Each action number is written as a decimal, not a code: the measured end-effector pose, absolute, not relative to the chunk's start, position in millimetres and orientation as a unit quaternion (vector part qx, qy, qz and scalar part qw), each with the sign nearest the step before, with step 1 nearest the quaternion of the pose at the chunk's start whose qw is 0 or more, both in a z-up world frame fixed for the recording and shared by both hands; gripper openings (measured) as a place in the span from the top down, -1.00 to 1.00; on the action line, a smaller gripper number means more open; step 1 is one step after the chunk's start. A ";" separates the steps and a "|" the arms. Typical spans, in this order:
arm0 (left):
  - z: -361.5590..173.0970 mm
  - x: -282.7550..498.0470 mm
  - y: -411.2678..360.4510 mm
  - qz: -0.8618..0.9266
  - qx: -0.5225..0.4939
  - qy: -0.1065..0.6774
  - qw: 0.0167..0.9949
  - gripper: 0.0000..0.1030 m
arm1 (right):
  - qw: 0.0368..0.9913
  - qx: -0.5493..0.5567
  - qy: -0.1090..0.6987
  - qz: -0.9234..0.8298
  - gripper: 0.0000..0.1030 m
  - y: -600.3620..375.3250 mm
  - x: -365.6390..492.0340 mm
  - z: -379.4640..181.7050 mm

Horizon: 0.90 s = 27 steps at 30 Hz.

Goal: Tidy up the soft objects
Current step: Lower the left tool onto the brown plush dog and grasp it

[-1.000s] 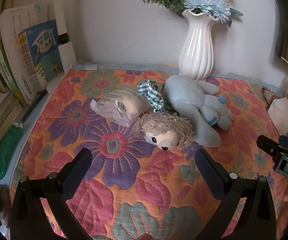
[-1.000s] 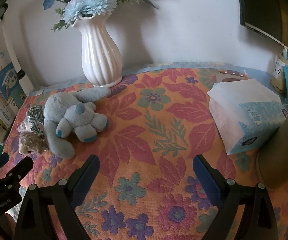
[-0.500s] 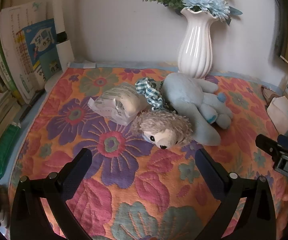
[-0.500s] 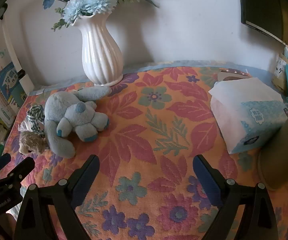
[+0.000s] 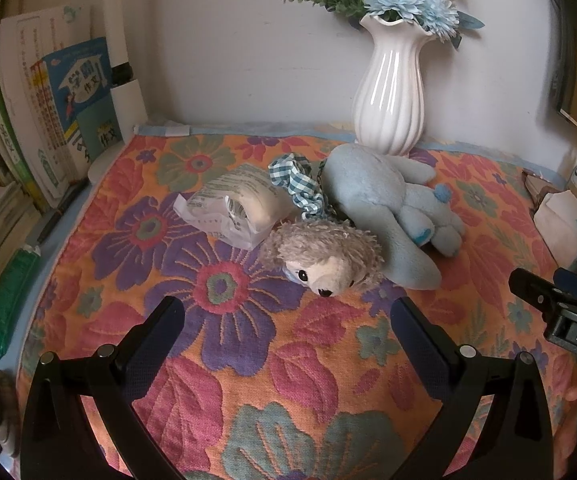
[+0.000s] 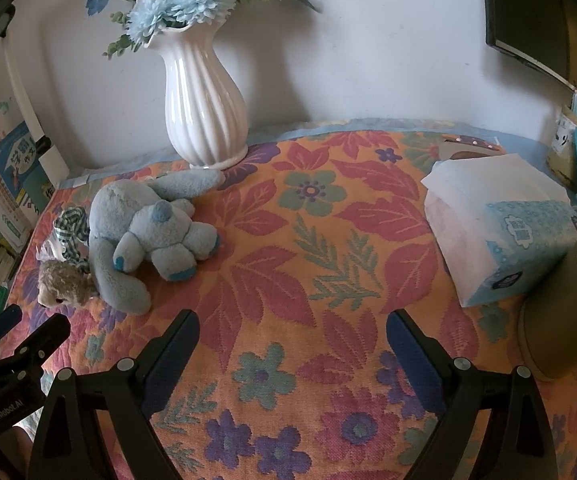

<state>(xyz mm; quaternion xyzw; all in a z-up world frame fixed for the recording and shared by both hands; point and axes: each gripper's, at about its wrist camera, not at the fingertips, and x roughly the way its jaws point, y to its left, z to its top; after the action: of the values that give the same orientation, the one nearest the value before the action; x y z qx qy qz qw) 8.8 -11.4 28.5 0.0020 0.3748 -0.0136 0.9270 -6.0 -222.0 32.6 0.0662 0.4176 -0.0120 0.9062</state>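
A shaggy beige plush [image 5: 324, 254] lies on the floral cloth [image 5: 224, 344], just ahead of my open, empty left gripper [image 5: 286, 320]. Behind it lie a blue plush animal [image 5: 384, 204], a blue-white checked cloth piece [image 5: 300, 184] and a clear plastic packet [image 5: 236, 208]. In the right wrist view the blue plush [image 6: 148, 228] and the beige plush [image 6: 62, 282] lie at the far left. My right gripper [image 6: 292, 334] is open and empty over the bare cloth [image 6: 328, 240], well to the right of the toys.
A white vase [image 5: 388, 92] with blue flowers stands at the back against the wall. Books [image 5: 48, 120] stand at the left. A tissue pack [image 6: 504, 224] and a grey cylinder [image 6: 568, 308] stand at the right. The right gripper shows in the left wrist view [image 5: 560, 312].
My left gripper has moved slightly forward toward the beige plush. The right gripper has barely moved. Both stay open.
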 end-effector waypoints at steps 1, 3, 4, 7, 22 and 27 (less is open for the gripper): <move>28.5 8.7 -11.5 -0.013 0.002 0.375 0.927 -0.99 | 0.906 0.066 0.417 -0.012 -0.82 -222.2 -5.8 32.5; 28.5 8.8 -11.6 -0.014 0.002 0.375 0.927 -0.99 | 0.906 0.066 0.417 -0.012 -0.82 -222.0 -5.8 32.5; 28.4 8.7 -11.6 -0.013 0.002 0.375 0.927 -0.99 | 0.906 0.066 0.418 -0.012 -0.82 -221.9 -5.8 32.4; 28.4 8.5 -11.8 -0.013 0.002 0.375 0.927 -0.99 | 0.906 0.067 0.417 -0.012 -0.82 -221.5 -6.0 32.6; 18.0 18.7 49.3 -0.066 -0.184 0.407 0.892 -0.97 | 0.910 0.070 0.409 -0.013 -0.82 -222.3 -8.3 36.3; 26.1 14.6 55.9 -0.087 -0.183 0.422 0.884 -0.97 | 0.887 0.059 0.455 0.058 -0.82 -202.4 -5.6 37.7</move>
<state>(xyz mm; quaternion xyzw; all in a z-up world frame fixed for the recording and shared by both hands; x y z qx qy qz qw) 14.6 55.9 26.1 -0.1829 0.4222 -0.0867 0.8836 -5.6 -202.4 37.7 0.0593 0.4550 0.0583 0.8866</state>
